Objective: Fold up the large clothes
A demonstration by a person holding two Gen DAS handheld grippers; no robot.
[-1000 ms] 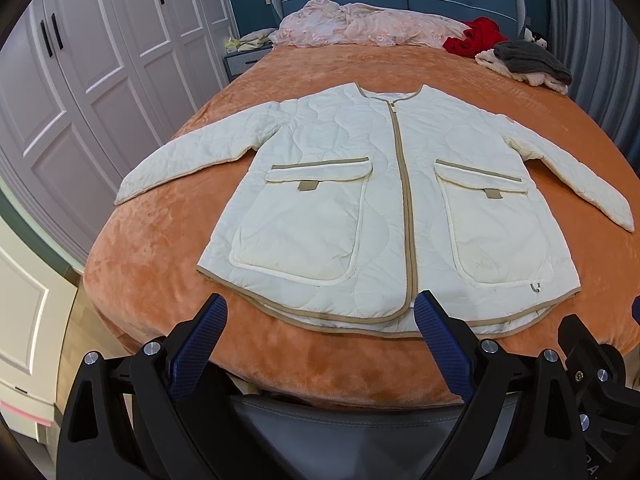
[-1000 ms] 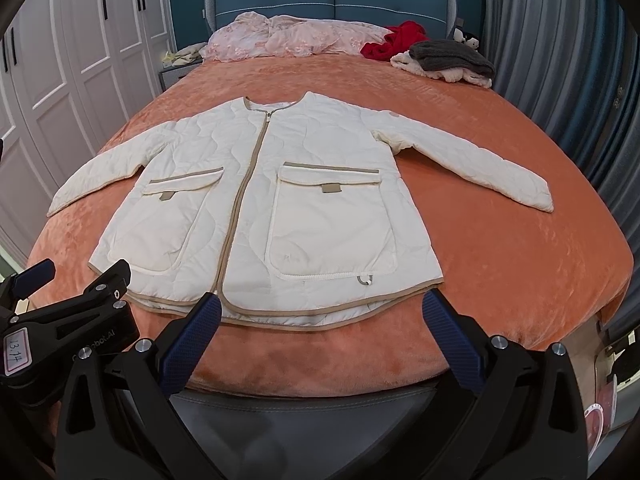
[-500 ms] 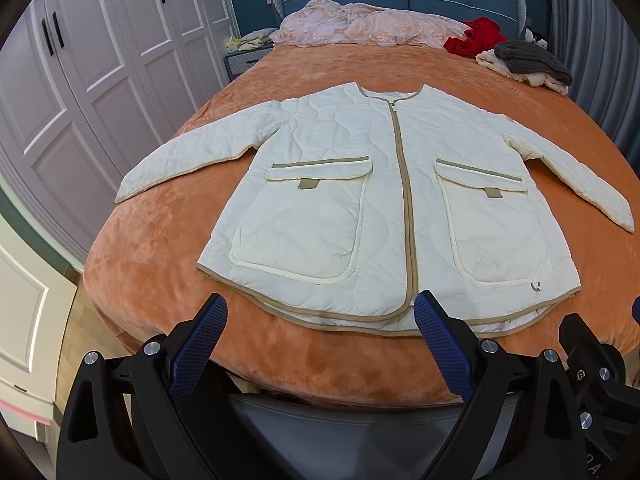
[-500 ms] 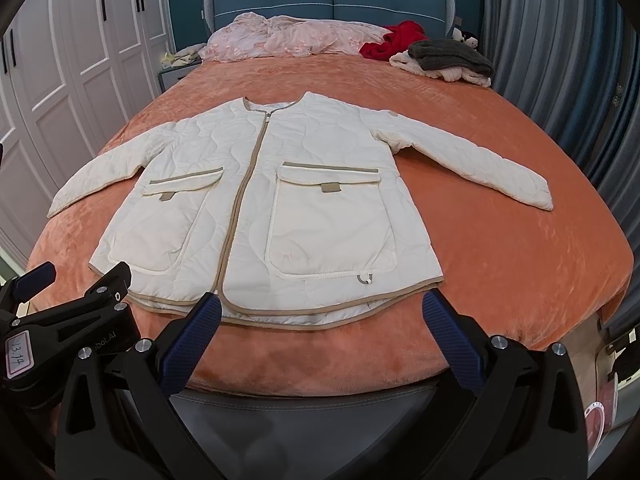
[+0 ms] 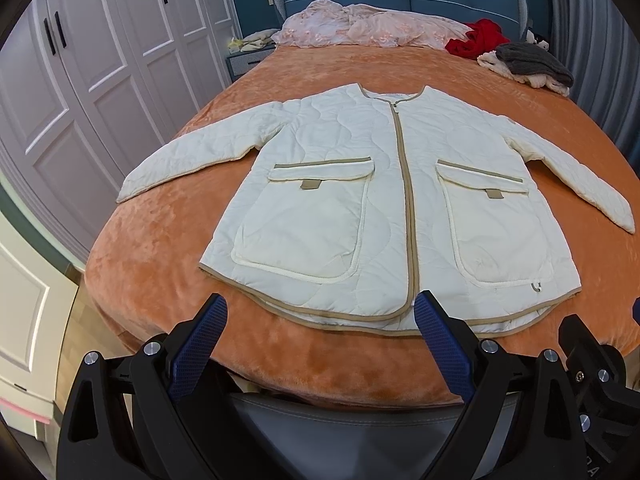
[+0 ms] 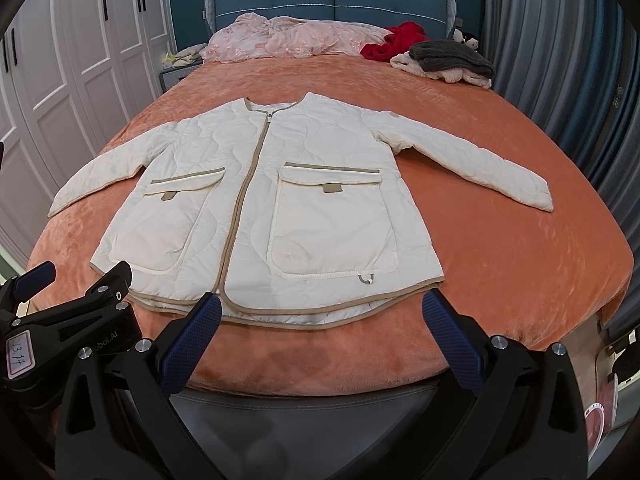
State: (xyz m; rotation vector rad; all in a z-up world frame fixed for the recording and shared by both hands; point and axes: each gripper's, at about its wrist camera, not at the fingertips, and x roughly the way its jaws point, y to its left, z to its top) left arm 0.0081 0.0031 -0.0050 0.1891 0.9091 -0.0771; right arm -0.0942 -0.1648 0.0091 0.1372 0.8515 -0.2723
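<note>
Cream quilted jacket with tan trim (image 5: pixel 384 200) lies face up and zipped on the orange plush bed (image 5: pixel 168 264), sleeves spread out to either side, a layout that, I judge, leaves every fold line reachable. My left gripper (image 5: pixel 320 322) and right gripper (image 6: pixel 320 320) hang at the foot of the bed, jaws spread wide and holding nothing. Its hem sits just beyond both jaw tips, untouched, with the zipper's lower end between them.

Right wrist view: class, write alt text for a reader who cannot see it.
A cream quilted jacket lies flat, zipped, sleeves spread, on an orange bed. The open right gripper hovers near its hem; other clothes are piled by the headboard.
</note>
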